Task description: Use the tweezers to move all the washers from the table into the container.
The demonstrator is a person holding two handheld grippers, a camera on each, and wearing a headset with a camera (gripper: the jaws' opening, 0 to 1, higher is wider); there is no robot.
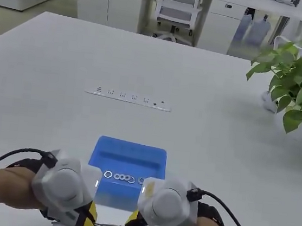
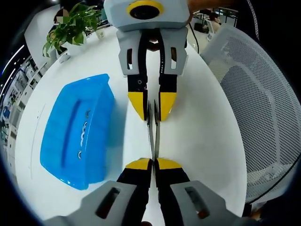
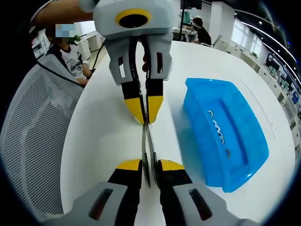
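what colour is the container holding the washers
Bright translucent blue. The container shows best in the right gripper view.

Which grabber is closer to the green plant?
The right gripper. The plant stands far across the table on its side; the left gripper sits further away, at the tweezers' other end.

wht table (image 1: pixel 220 126), ofc chair (image 1: pixel 179 10), plant (image 1: pixel 300 75), cabinets (image 1: pixel 125 1)

Head view looking down from above, gripper views close, facing each other, sharing blue container (image 2: pixel 70 136), tweezers (image 2: pixel 151 134).
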